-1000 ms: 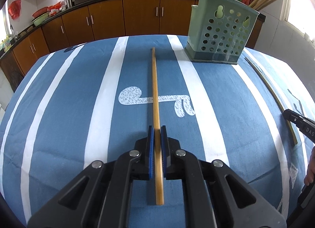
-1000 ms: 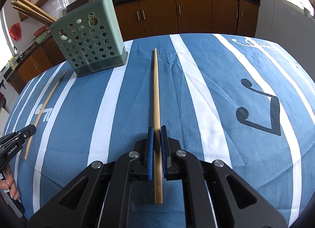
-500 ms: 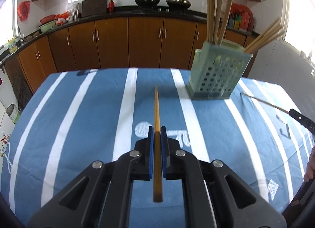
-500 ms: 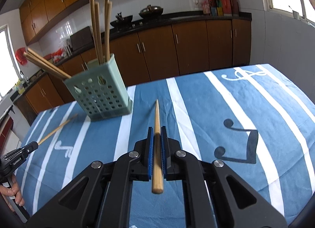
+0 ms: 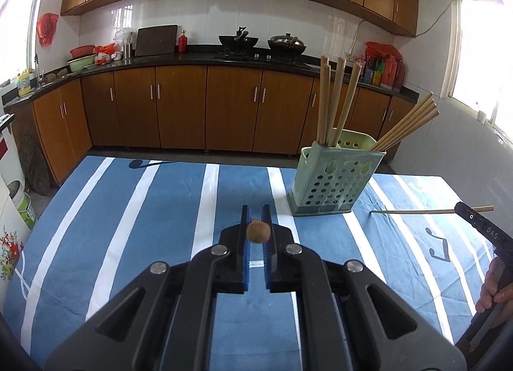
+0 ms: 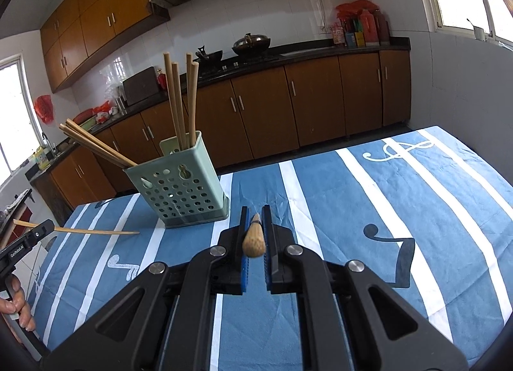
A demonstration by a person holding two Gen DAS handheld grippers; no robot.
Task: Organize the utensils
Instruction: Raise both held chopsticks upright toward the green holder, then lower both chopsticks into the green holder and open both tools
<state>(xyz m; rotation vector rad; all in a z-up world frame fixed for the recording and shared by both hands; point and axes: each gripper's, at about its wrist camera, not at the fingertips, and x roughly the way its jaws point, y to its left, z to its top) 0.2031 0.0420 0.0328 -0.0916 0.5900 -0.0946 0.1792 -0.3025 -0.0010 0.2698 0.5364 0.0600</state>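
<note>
Left wrist view: the left tool (image 5: 256, 215) is raised above the blue striped cloth (image 5: 160, 210) on the counter, its blue-padded fingers (image 5: 244, 226) closed on a chopstick (image 5: 258, 231) seen end-on, so only the round butt shows and its length is hidden behind it. The green perforated holder (image 5: 335, 178) stands ahead and to the right, well apart from the tool, with open cloth between them. Upright chopsticks (image 5: 333, 105) fill its far side and a leaning bundle (image 5: 407, 122) juts out over its right rim. At the right edge of this view the right tool (image 5: 477, 222) is cut off by the frame; a second chopstick (image 5: 413, 211) sticks out level from it toward the holder's base, its tip just short of it.

In the right wrist view the right tool (image 6: 255, 215) is likewise shut on that chopstick (image 6: 254, 238), steeply foreshortened. The holder (image 6: 179, 185) sits ahead and left, near the cloth's (image 6: 352, 210) far edge; the cloth to the right lies open up to the counter's right edge. The left tool (image 6: 32, 239) shows only partly at the left border, its chopstick (image 6: 96, 231) pointing at the holder's foot.
</note>
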